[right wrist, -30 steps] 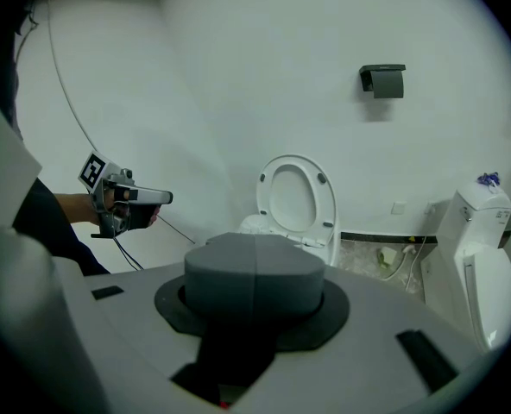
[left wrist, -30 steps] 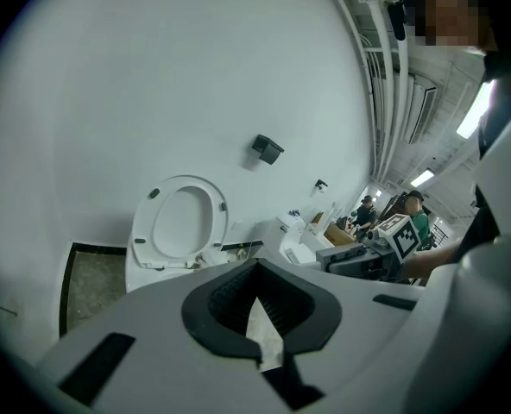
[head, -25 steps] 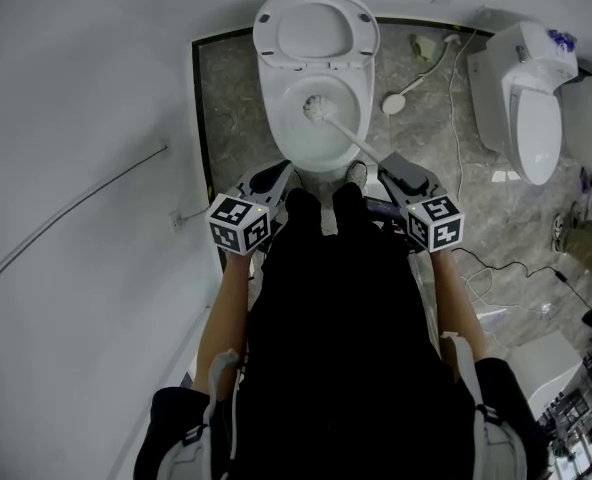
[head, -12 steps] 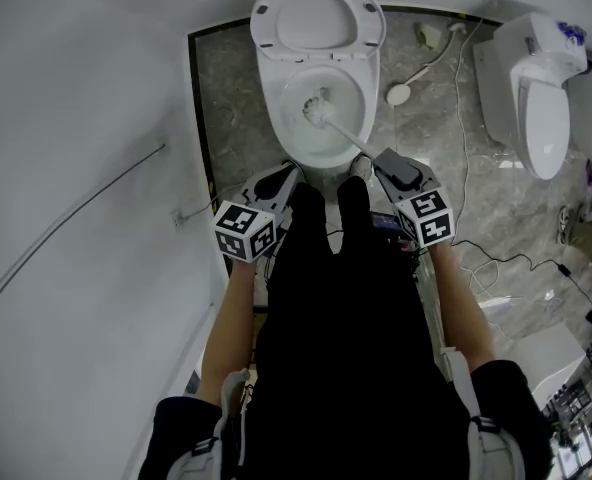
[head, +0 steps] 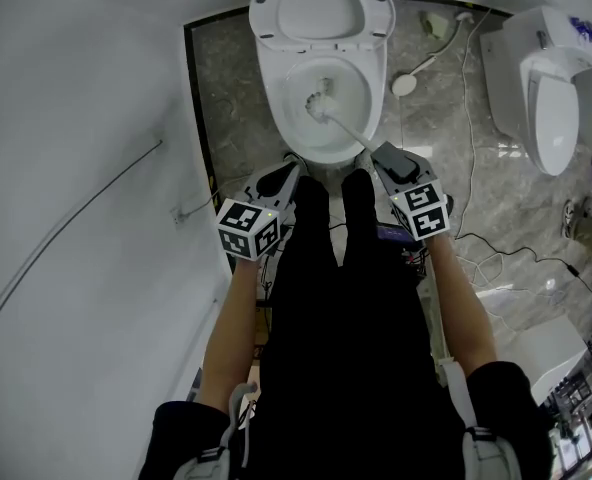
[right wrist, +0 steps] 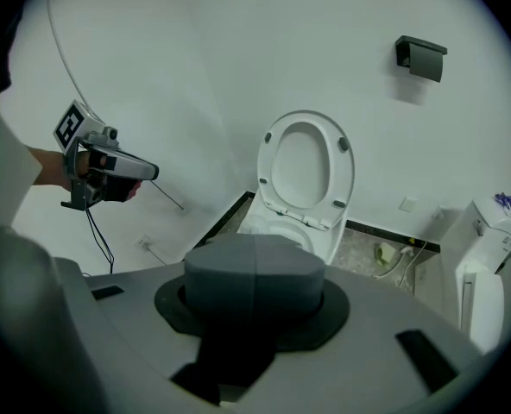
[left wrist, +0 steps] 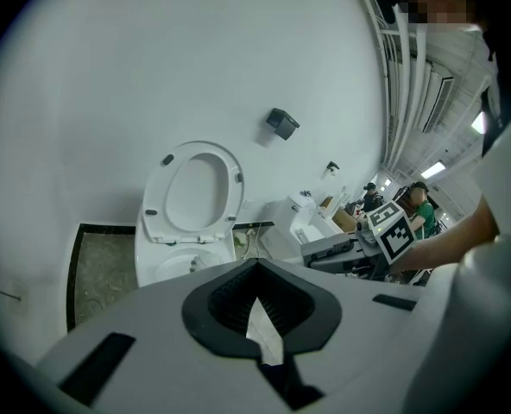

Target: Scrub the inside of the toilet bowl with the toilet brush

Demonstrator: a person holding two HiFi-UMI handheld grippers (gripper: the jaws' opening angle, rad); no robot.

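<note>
My right tool [head: 375, 152] is clamped on the handle end of the brush [head: 322, 108], a light, stiff, long lever with springy bristles down in the bowl [head: 374, 108]; my left tool [head: 292, 170] is closed, empty.
</note>
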